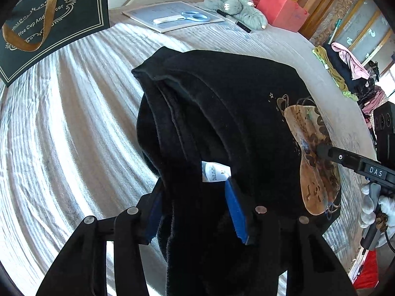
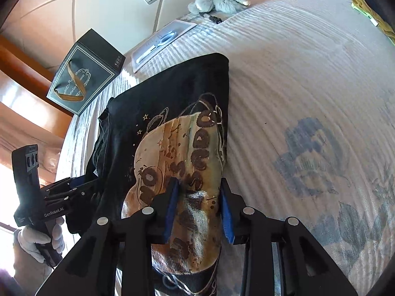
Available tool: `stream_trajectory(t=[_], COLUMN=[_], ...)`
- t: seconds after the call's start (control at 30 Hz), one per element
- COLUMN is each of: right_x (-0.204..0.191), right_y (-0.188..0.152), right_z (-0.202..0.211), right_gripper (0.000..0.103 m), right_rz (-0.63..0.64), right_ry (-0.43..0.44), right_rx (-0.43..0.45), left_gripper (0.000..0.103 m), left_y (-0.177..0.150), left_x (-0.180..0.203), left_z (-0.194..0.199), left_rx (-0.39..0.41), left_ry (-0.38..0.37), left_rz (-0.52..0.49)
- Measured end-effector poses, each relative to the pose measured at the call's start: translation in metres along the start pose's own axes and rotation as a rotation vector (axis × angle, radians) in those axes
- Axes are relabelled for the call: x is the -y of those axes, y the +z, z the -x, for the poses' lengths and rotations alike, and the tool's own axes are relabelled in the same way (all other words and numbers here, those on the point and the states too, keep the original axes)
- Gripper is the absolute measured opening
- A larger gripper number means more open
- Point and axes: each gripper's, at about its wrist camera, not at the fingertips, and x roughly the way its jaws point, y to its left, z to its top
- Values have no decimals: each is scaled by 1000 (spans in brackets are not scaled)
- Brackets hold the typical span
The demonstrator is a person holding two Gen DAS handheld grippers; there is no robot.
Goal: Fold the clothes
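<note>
The left tongs (image 1: 195,209) straddle a thick bunch of the black shirt (image 1: 222,113), blue pads (image 1: 235,212) on either side of the cloth beside its white neck label (image 1: 214,171) — grasping the shirt. The right tongs (image 2: 198,209) likewise pinch the shirt (image 2: 172,113) across its shiny printed graphic (image 2: 177,162), pads (image 2: 171,209) pressed against the fabric on both sides — clenched on it.

The shirt lies folded into a narrow stack on the striped bedspread (image 1: 61,135), stretching ahead of both tongs, the left set at its collar edge and the right set on the printed side. In the left view the right tongs' finger (image 1: 345,157) comes in from the right and touches the print. In the right view the left tongs (image 2: 81,187) sit at the left, held by a gloved hand (image 2: 42,239).

Farther ahead, beyond the shirt, lie a dark gift box (image 1: 54,19) with a gold ribbon, scissors (image 1: 195,16) on a pad (image 1: 170,17), a pen (image 1: 233,21), a grey plush toy (image 1: 237,7) and a red bag (image 1: 281,9). Off to the right of the left tongs sits a clothes pile (image 1: 345,69).
</note>
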Motion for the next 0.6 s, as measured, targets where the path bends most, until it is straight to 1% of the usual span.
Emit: stream_trajectory(t=[0.03, 0.07, 0.1, 0.17, 0.23, 0.33, 0.4, 0.5, 0.53, 0.57, 0.6], right_x=[-3, -7, -9, -8, -1, 4, 4, 0, -2, -4, -5], right_y=[-2, -4, -5, -5, -3, -2, -2, -2, -2, -2, -2], right_z=[-1, -2, -2, -3, -2, -1, -1, -3, -3, -4, -4], right_gripper=[32, 32, 31, 30, 30, 29, 29, 30, 28, 24, 24], right_rz=[14, 28, 44, 39, -1, -35, -31, -5, 11, 26, 40], right_ry=[10, 21, 8, 10, 34, 50, 48, 33, 16, -2, -15], right_rx=[-6, -13, -14, -11, -7, -3, 0, -2, -4, -6, -9], left_gripper=[39, 36, 36, 36, 36, 36, 36, 36, 33, 31, 26], left_y=[-1, -2, -3, -3, -1, 0, -1, -3, -3, -4, -4], left_x=[1, 2, 2, 1, -4, -6, 0, 9, 9, 9, 9], left_z=[1, 1, 2, 1, 1, 1, 1, 1, 1, 2, 2], left_rx=[0, 0, 1, 12, 26, 26, 16, 9, 8, 8, 7], left_ry=[-9, -28, -28, -28, -46, -66, -56, -14, -7, 0, 6], left_rz=[-1, 5, 11, 18, 54, 83, 53, -7, -7, -8, -8])
